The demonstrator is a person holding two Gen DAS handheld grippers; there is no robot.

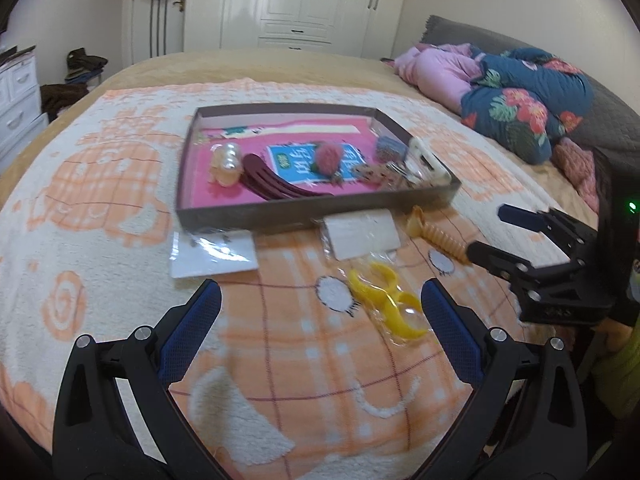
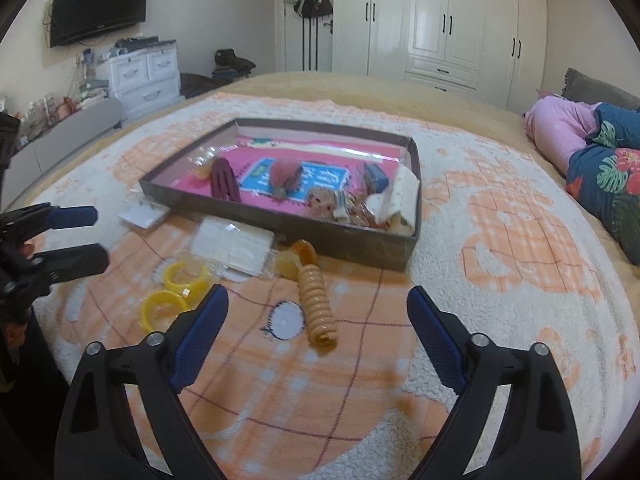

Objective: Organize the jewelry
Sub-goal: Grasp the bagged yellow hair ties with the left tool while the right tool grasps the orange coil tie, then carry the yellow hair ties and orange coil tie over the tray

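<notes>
The jewelry still loose on the blanket (image 1: 120,184) lies just before the tray (image 1: 316,220): a flat clear packet (image 1: 214,252), a white card (image 1: 362,234), a yellow clip (image 1: 386,304) in wrap, a ribbed tan clip (image 2: 318,312). Pickup looks next; the left gripper (image 1: 320,316) (jaws wide, empty) hangs by the yellow clip, the right gripper (image 2: 318,320), also wide, frames the tan one and needs lowering

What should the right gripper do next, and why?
Probably lower the right gripper onto the tan spiral hair clip: its fingers are open and empty, the clip lies on the blanket right between them, outside the tray.
</notes>
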